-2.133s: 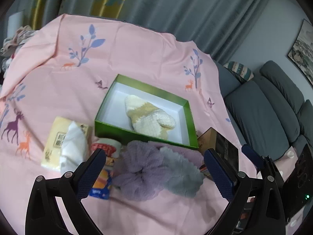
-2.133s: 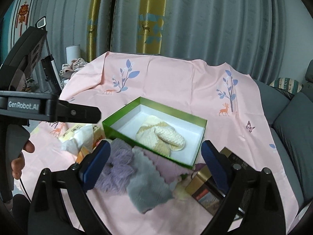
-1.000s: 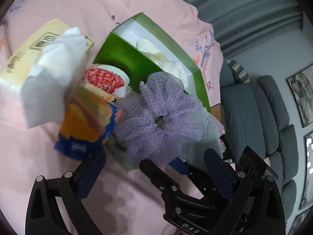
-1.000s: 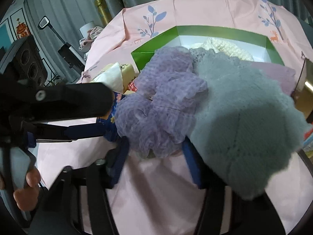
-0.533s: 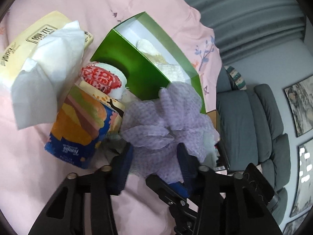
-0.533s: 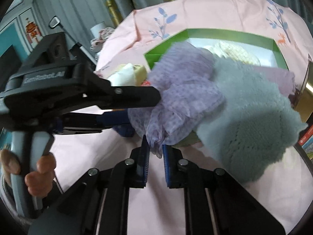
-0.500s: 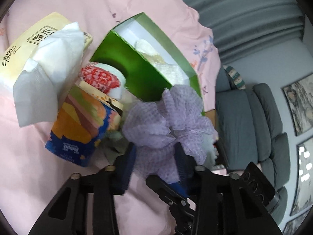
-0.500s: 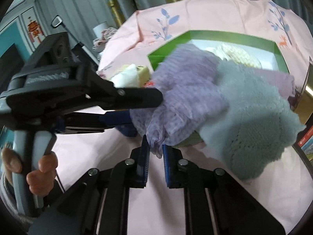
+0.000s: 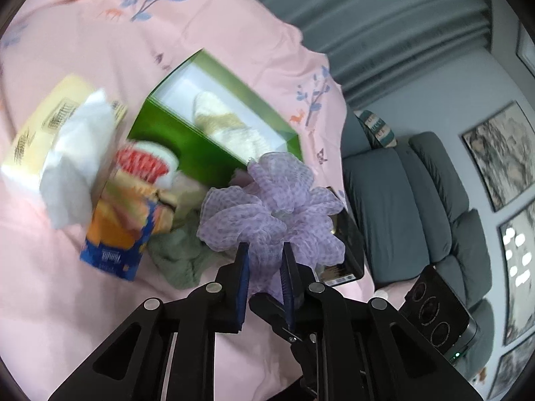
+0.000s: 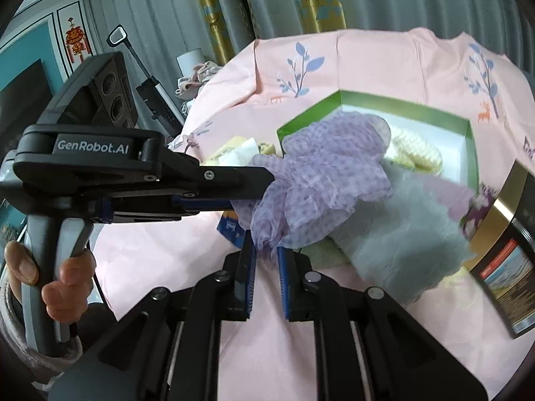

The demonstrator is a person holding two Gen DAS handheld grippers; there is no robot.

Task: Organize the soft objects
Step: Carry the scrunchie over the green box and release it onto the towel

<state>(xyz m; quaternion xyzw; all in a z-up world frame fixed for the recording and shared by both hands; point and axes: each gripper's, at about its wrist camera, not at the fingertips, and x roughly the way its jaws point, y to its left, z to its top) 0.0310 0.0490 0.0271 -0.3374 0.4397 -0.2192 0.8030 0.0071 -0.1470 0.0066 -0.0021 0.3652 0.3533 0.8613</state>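
A purple dotted mesh scrunchie (image 9: 272,214) hangs above the pink cloth, off the table. My left gripper (image 9: 264,254) is shut on its lower ruffle. My right gripper (image 10: 265,250) is shut on the scrunchie (image 10: 321,180) too, from below. In the right wrist view the left gripper (image 10: 262,187) reaches in level from the left, with a hand (image 10: 50,280) on its grip. A grey fluffy cloth (image 10: 404,234) lies under the scrunchie. Behind stands the open green box (image 10: 469,140) holding a cream knitted piece (image 10: 414,152).
Left of the box lie a yellow tissue pack (image 9: 43,127) with white tissue pulled up, an orange and blue tissue pack (image 9: 117,237) and a red and white cup (image 9: 147,163). A dark and gold box (image 10: 501,234) sits at right. A grey sofa (image 9: 401,200) stands beyond the table edge.
The left jaws have closed on the purple scrunchie. Both grippers have risen and lifted it off the grey cloth.
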